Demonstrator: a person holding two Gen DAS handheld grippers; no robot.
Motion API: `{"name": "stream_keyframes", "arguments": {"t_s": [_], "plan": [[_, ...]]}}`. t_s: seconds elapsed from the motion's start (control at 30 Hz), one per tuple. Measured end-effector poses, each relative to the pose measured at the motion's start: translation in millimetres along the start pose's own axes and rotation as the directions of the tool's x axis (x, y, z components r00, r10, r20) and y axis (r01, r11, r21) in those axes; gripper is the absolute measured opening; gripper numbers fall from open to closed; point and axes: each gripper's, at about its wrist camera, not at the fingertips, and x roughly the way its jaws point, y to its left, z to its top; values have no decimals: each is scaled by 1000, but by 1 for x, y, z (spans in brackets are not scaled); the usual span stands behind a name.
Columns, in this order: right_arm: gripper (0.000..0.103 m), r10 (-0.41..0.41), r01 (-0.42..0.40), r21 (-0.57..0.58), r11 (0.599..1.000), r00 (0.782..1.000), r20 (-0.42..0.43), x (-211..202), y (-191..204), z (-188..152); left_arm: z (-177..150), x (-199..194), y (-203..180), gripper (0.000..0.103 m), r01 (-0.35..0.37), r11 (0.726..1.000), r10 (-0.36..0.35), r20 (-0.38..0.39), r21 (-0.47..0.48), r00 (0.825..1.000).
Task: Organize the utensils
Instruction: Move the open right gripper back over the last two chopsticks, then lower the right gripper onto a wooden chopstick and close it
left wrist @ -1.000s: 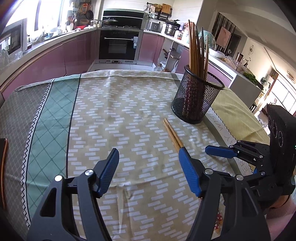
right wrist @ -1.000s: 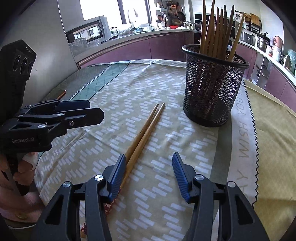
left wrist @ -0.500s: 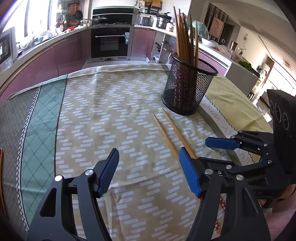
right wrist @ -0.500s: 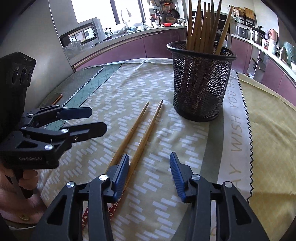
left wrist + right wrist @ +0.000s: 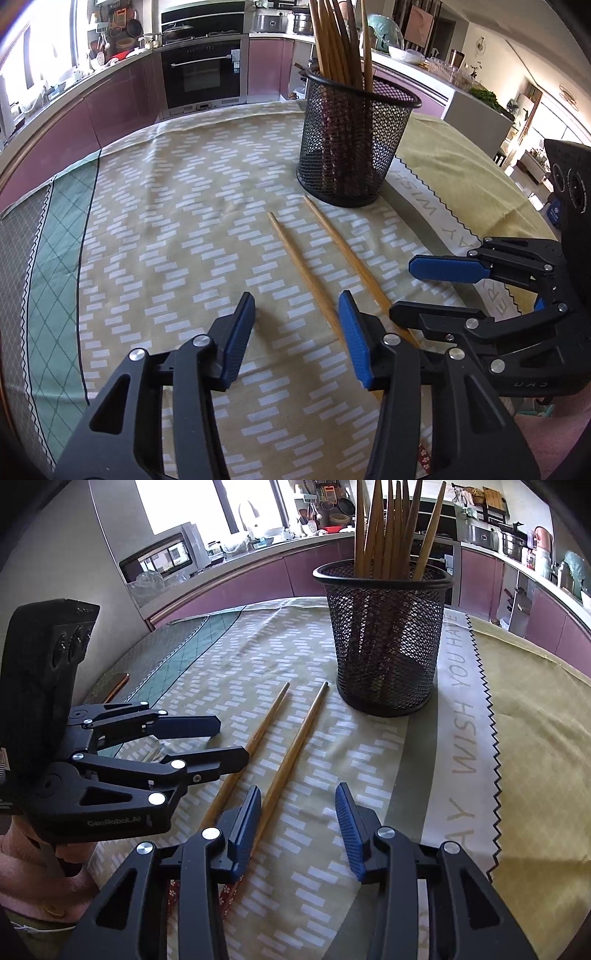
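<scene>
Two wooden chopsticks (image 5: 303, 262) lie side by side on the patterned tablecloth (image 5: 177, 206), tips pointing at a black mesh holder (image 5: 354, 147) that holds several upright chopsticks. They also show in the right wrist view (image 5: 291, 749), as does the holder (image 5: 388, 642). My left gripper (image 5: 295, 332) is open and empty, low over the cloth, with the left chopstick passing under its right finger. My right gripper (image 5: 299, 823) is open and empty, its left finger beside the right chopstick. Each gripper shows in the other's view, the right one (image 5: 436, 288) and the left one (image 5: 221, 738).
A cloth runner with printed letters (image 5: 461, 709) lies right of the holder. A flat dark object (image 5: 116, 686) lies at the table's far left edge. Kitchen counters and an oven (image 5: 203, 74) stand beyond the table.
Both grippers have moved forward toward the holder and lower over the two chopsticks, which now lie slightly apart. Both stay open.
</scene>
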Motion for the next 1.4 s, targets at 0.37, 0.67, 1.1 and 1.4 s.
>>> {"name": "stream_keyframes", "arguments": {"t_s": [0.37,0.67,1.1,1.4], "plan": [[40,-9,9,-7,1000,1000,4,2,-1,5,0,3,-2,30,-29,999,29,3,15,1000],[28,-14,14,-29,999,1000,5,13,6,15,-2,-1,3,11,-20,1000,20,18,-8,1000],[11,12,-12,-2,1000,1000,4,18,5,17,-5,0,5,11,-16,999,16,15,-28,1000],[6,64,-65,63,996,998,15,14,-6,14,-5,-3,9,8,-13,998,15,22,-55,1000]]}}
